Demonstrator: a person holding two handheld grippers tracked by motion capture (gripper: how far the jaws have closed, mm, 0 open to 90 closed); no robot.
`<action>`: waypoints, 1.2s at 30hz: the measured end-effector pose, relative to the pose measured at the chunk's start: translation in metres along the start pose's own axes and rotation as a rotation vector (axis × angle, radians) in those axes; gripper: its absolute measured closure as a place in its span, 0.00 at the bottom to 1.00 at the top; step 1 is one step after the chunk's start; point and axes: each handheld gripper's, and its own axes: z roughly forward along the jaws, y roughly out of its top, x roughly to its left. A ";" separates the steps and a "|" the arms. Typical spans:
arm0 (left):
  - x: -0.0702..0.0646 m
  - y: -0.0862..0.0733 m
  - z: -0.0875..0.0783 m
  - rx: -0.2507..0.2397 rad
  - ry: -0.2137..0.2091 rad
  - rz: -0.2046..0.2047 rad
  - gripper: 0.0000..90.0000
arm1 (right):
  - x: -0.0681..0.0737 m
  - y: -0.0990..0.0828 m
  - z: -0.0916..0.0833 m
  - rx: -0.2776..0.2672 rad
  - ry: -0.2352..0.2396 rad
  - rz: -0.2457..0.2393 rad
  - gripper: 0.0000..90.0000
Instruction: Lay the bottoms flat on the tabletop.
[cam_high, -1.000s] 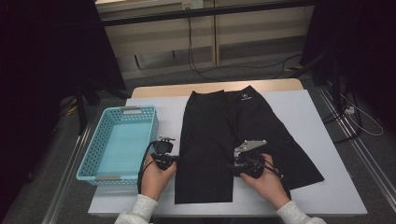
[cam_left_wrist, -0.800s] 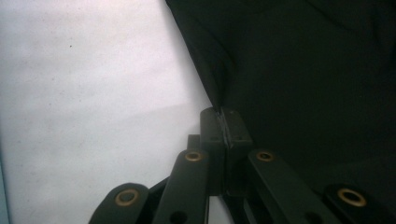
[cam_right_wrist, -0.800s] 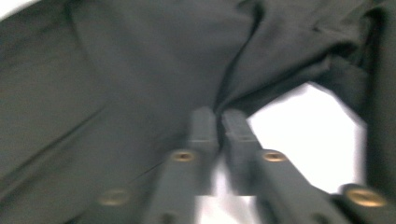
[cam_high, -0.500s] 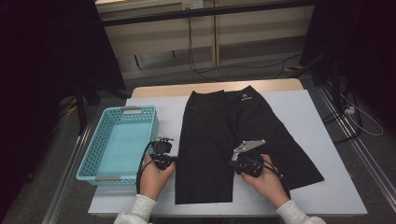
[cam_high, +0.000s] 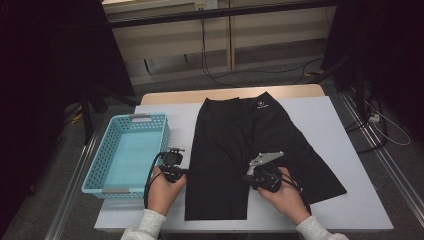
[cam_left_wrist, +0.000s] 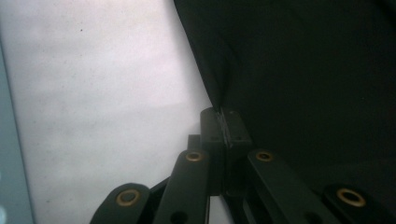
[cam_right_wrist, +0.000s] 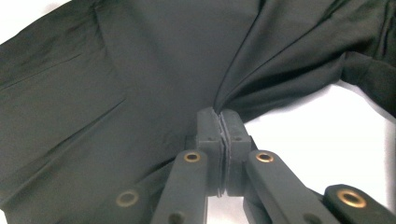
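Right gripper (cam_high: 248, 177) newly clamped, shorts (cam_high: 240, 150), unreadable white logo (cam_high: 260, 105)

Shorts (cam_high: 235, 150) spread flat mid-frame on table (cam_high: 350, 140), waistband toward upper frame, legs toward lower edge, basket (cam_high: 131, 152) on table just left of shorts, left gripper (cam_high: 176, 167) between basket and shorts' left edge, right gripper (cam_high: 260, 175) on shorts, lower centre-right.

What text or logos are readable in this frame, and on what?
No readable text.
Shorts: small white logo near the waistband, too small to read.
Basket: no label visible.
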 end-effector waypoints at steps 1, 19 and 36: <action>0.000 0.000 0.000 0.001 0.001 -0.002 0.99 | 0.001 0.000 0.000 0.000 0.002 -0.002 0.99; 0.000 -0.002 -0.004 0.018 0.003 0.008 1.00 | 0.008 -0.001 0.000 0.001 0.018 -0.011 0.99; 0.001 -0.002 -0.007 0.013 0.013 0.008 1.00 | 0.011 0.001 0.001 -0.001 0.016 -0.033 0.99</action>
